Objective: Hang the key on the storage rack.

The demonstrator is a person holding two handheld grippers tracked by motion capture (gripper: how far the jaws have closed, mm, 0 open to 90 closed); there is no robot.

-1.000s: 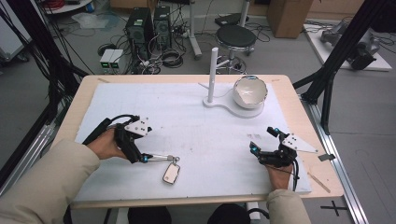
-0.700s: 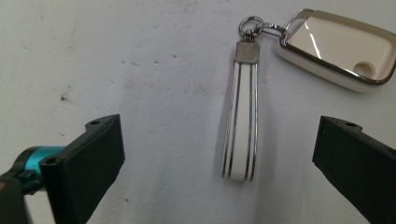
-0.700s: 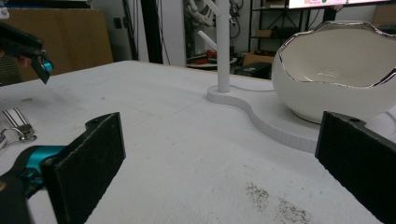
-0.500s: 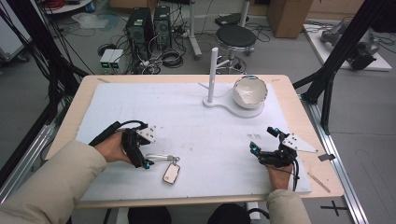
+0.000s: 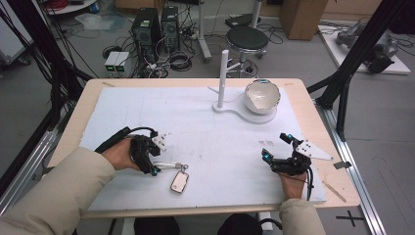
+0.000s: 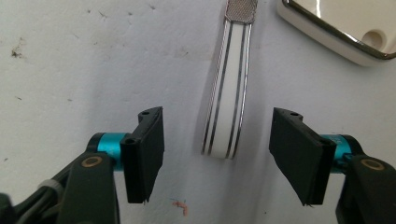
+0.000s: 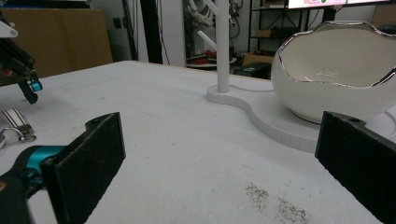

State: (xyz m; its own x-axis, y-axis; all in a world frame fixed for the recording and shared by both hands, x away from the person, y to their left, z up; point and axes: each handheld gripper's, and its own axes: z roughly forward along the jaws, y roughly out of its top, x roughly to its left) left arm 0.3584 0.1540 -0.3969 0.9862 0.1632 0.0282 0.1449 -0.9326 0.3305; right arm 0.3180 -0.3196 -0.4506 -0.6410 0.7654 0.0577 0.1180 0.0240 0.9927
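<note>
The left gripper (image 6: 217,156) straddles the strap (image 6: 229,93), jaws spread; it should close squarely mid-strap. The right gripper (image 5: 278,154) rests, jaws spread.

Beyond the far edge of our wooden table (image 5: 68,128) from the tongs, we see a grey floor (image 5: 29,93) with a black round stool (image 5: 247,38), computer towers (image 5: 148,25) and tangled cables (image 5: 176,61). Farther off stands a cardboard box (image 5: 302,17); black frame struts (image 5: 364,46) rise at both sides.
</note>
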